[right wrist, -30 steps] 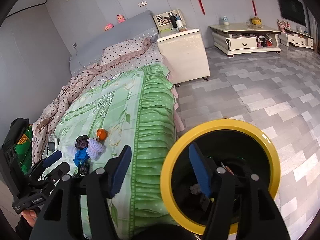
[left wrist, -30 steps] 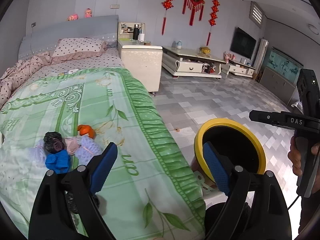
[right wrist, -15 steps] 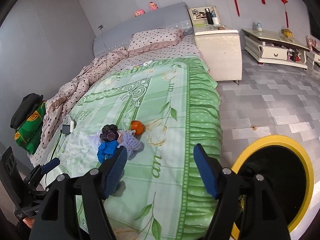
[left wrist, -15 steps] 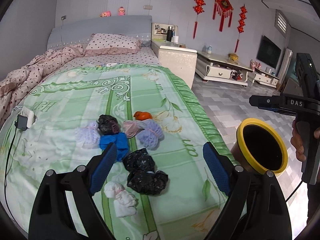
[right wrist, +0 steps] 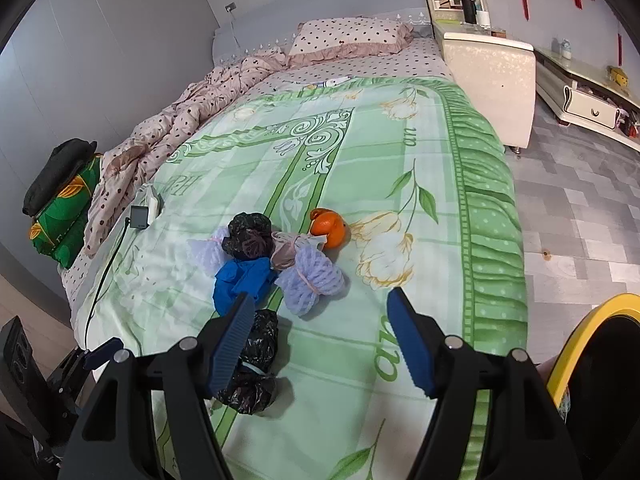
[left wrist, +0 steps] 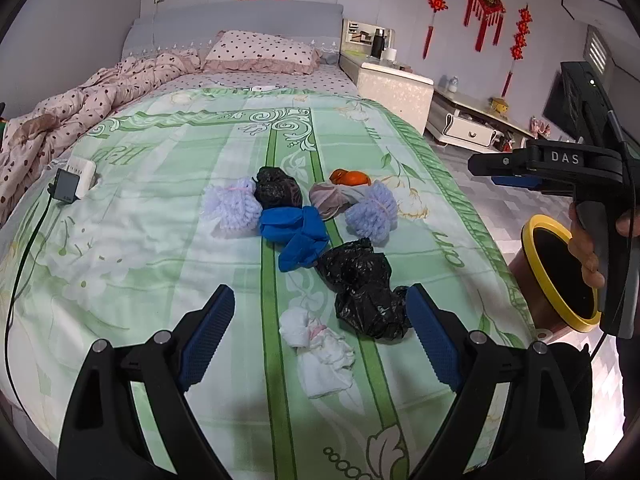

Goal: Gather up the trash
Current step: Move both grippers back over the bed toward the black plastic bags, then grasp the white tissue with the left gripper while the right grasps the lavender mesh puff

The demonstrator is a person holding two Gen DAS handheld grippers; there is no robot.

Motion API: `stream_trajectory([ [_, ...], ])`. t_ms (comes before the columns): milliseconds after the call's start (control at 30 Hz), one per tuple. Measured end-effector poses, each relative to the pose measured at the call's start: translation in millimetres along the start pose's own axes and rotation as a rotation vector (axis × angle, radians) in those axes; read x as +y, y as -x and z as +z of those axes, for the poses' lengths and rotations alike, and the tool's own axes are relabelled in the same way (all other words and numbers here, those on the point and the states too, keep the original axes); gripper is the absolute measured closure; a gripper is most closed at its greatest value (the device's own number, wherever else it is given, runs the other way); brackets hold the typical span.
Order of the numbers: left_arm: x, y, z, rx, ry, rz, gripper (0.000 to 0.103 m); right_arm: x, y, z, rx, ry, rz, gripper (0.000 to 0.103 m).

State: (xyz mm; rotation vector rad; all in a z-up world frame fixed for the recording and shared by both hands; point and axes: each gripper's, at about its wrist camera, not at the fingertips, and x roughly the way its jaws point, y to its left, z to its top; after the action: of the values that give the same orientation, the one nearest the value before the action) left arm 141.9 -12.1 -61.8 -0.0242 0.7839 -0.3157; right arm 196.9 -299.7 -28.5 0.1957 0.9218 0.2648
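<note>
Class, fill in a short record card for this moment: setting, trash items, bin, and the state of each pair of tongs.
setting: green bedspread on a bed
trash items: white wad, black bags, blue wad, two lavender net bundles, orange peel
nearest to left tongs: white wad and black bags
bin: yellow-rimmed bin on the floor beside the bed
left tongs: open, empty, above the white wad
right tongs: open, empty, over the bedspread
</note>
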Motion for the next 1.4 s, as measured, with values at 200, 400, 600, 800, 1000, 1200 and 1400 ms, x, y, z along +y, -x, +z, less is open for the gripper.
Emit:
stream_trajectory([
  [200, 11.5, -21.0, -14.5, 0.049, 0.029, -0.006, 0.019, 7.1, -45.7, 3.4, 0.064, -0.002, 0.0, 0.037],
  [400, 13.6, -45.1, -23.8, 0.09, 0.038, -0.024, 0.019, 10.4, -84.2, 6.0, 0.105, -0.009, -0.009, 0.037],
  [600, 16.2, -65.8, -29.5, 0.122, 0.048, -0.038, 0.02, 7.2, -119.0, 5.8, 0.149, -0.03, -0.004, 0.037],
  [800, 18.3, -84.2, -36.6, 0.154, 0.05, -0.049, 0.028, 6.3, -141.2, 4.6, 0.163, -0.04, 0.009, 0.038],
  [1000, 17.1, -97.0, -37.6, 0.166, 0.024, -0.054, 0.046, 9.2, -150.5, 5.4, 0.154, -0.021, 0.015, 0.042],
  [1200, 12.6, -98.6, -40.7, 0.153, -0.015, -0.047, 0.062, 8.8, -156.6, 4.5, 0.158, -0.014, 0.02, 0.05],
  [1400, 13.8, -93.3, -42.0, 0.148, -0.024, -0.057, 0.067, 8.6, -153.5, 3.8, 0.146, -0.015, 0.026, 0.062],
])
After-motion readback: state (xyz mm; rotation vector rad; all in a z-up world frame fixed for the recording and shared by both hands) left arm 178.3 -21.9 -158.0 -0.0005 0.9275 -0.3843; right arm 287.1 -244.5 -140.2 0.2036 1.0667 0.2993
